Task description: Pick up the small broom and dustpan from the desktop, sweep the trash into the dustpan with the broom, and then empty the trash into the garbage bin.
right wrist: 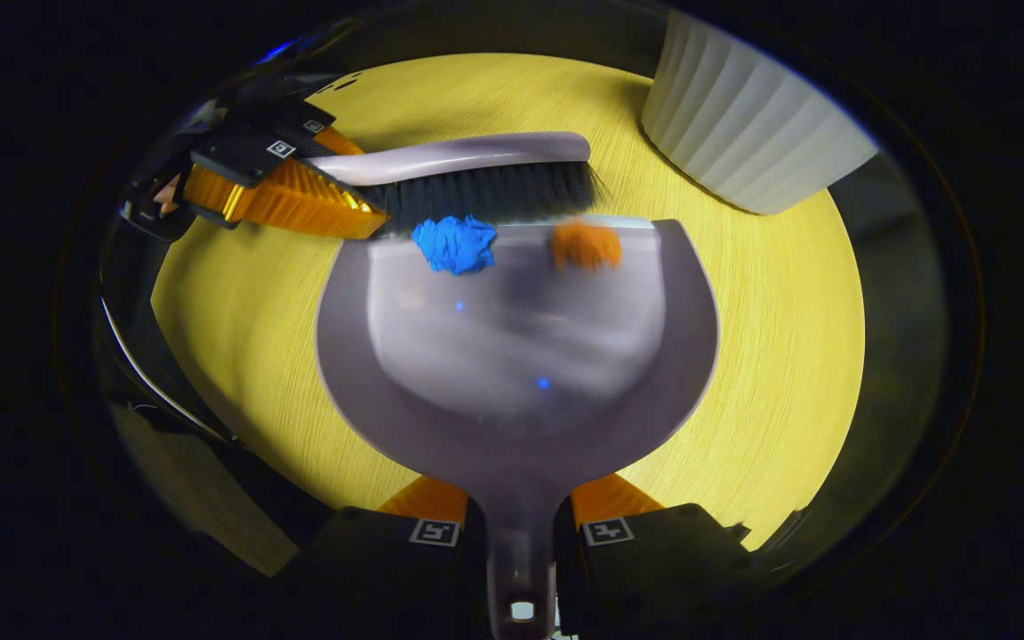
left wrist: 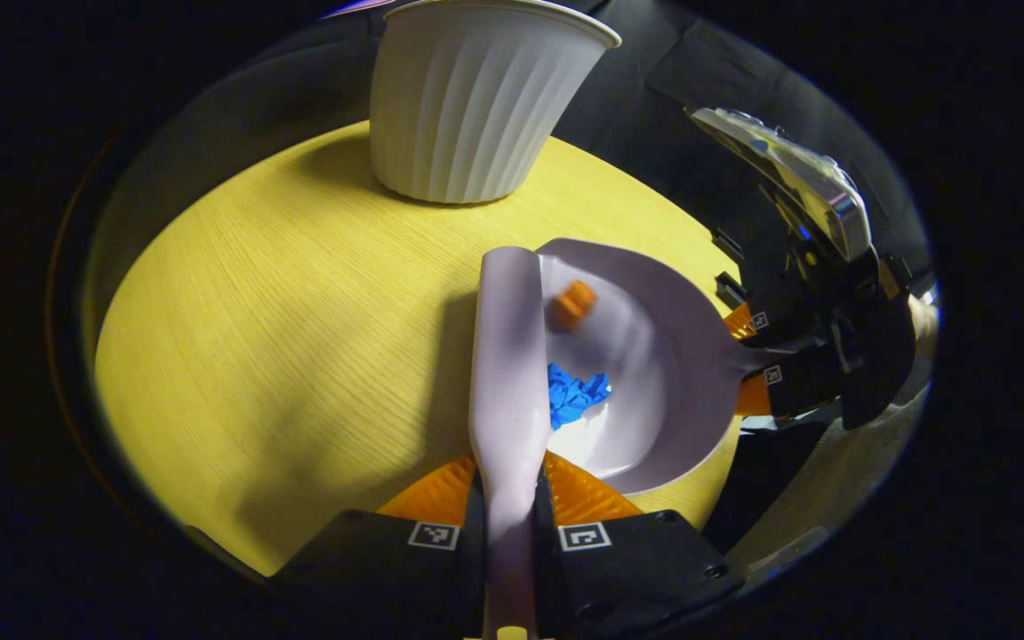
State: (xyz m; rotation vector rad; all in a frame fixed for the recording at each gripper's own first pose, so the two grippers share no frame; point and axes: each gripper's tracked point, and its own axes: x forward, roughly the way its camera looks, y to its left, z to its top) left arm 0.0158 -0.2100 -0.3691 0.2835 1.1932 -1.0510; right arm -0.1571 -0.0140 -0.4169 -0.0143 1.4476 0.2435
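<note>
1. Sweeping light scraps: the blue paper wad (right wrist: 454,244) and orange piece (right wrist: 585,245) sit just inside the dustpan (right wrist: 521,356) lip and would likely roll easily.
2. Left gripper (left wrist: 512,520) is clamped on the stiff broom (left wrist: 509,356) handle.
3. Right gripper (right wrist: 519,533) pinches the dustpan handle.
4. The bin (left wrist: 476,98) stands near, beyond the pan on the table (left wrist: 281,311).

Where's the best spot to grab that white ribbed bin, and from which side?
Judging by shape, grip the bin at its open rim from above, one finger inside and one outside. Its ribbed wall widens upward and looks too broad to span from the side.
</note>
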